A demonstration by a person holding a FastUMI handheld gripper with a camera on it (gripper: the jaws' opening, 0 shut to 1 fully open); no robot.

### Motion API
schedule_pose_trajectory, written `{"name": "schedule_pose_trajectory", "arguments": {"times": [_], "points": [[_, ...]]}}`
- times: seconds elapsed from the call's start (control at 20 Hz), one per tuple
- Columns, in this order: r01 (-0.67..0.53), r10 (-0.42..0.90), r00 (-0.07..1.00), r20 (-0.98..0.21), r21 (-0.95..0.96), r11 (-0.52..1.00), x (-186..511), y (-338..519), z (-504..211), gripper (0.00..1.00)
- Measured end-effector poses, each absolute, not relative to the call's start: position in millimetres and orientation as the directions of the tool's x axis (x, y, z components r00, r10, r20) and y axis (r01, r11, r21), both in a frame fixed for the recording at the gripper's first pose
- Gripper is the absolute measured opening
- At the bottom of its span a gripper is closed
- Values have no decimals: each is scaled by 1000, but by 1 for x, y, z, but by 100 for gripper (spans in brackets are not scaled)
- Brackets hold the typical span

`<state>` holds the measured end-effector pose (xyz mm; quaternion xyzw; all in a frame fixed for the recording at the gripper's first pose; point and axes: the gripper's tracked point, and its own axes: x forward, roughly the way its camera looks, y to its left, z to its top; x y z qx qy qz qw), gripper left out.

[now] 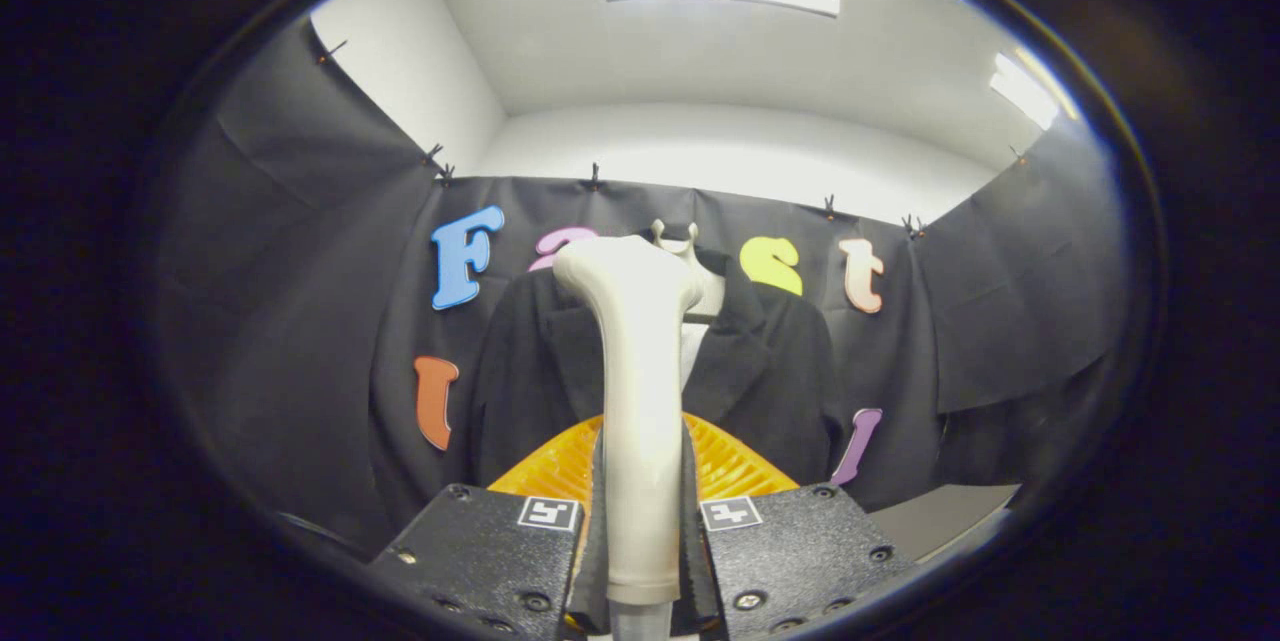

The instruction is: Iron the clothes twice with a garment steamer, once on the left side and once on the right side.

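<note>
Fingers [478, 561] of the gripper [640, 531] are clamped from both sides on the cream steamer handle [636, 401], kept upright so its head is aimed forward. Beyond it, a black jacket [770, 371] is hung on a hanger [676, 239], apparently not yet touched.

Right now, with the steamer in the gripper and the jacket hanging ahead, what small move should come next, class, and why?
Probably carry the steamer forward toward the left side of the black jacket. The gripper is shut on the steamer's handle, with its head upright just ahead of the fingers. The jacket hangs on a hanger beyond them, apparently not yet touched by the head, so closing that gap seems the first step.
</note>
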<state>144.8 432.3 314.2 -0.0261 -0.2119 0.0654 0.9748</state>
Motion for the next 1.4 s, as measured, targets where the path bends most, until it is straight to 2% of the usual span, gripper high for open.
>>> {"name": "schedule_pose_trajectory", "arguments": {"times": [0.3,0.45,0.8,1.4], "points": [[-48,95,888,449,-114,992,173,457,352,31],[-25,79,902,425,-132,991,190,469,353,31],[-36,88,940,331,-161,986,204,480,300,31],[-80,112,974,195,-169,982,180,464,207,31]]}}
